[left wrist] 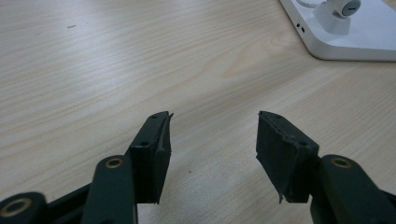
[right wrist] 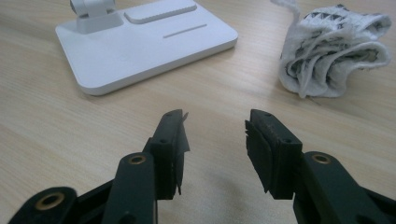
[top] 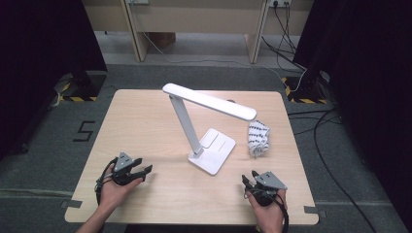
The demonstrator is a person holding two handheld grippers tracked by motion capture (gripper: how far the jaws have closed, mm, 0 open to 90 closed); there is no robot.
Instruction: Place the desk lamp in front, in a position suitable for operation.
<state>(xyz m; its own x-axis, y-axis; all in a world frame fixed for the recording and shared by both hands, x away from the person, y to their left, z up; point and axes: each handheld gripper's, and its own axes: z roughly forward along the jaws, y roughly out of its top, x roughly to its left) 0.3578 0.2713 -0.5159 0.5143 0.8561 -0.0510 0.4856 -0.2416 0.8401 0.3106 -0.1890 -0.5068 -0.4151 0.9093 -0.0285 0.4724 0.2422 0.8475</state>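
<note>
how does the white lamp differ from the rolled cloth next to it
The lamp is rigid, smooth and plain white; the cloth is soft, crumpled and white with a dark printed pattern. The lamp stands upright on a flat base with its head angled out over the table; the cloth lies low in a loose bundle. The lamp is much the larger. Both rest on the table, ahead of the grippers, and neither is held.

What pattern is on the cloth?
Crumpled white cloth has small black triangles, clearest in the right gripper view.
</note>
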